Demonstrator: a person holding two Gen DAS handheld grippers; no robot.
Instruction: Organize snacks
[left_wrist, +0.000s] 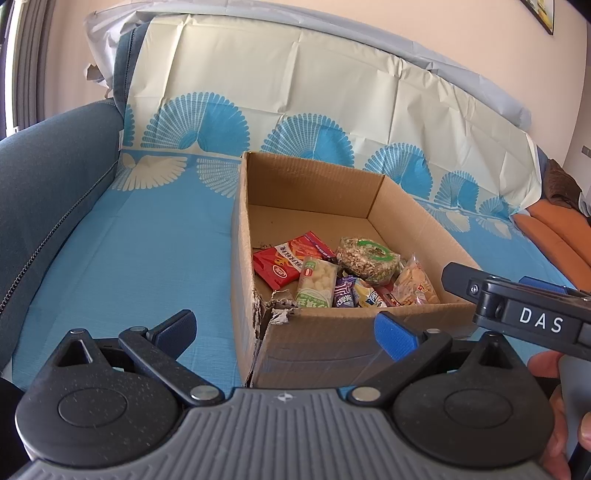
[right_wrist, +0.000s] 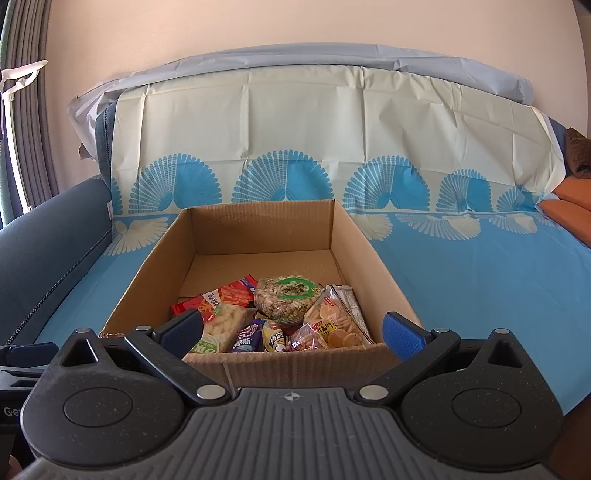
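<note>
The only writing that read cleanly was "DAS", in white letters on the body of the right gripper (left_wrist: 517, 295), which reached in from the right of the left wrist view. The packets carried printed characters too small to make out.

The cardboard box (right_wrist: 354, 236) stood on the blue patterned cover (left_wrist: 129, 266) of a sofa, open at the top, with the snacks heaped at its near end. In the right wrist view the left gripper's neighbour, the right gripper (right_wrist: 293, 330), held its two blue-padded fingers wide apart and empty, the box's near wall between and just beyond them. The left gripper (left_wrist: 284, 330) also stood wide and empty, the torn near corner of the box between its fingers.

Inside lay one red packet (right_wrist: 221, 299), one round clear bag of nuts with a green ring label (right_wrist: 290, 297), one green-and-white packet of pale puffs (right_wrist: 221, 326), one purple packet (right_wrist: 249, 338), one bag of round crackers (right_wrist: 334, 323), plus a few smaller wrappers I could not count.
</note>
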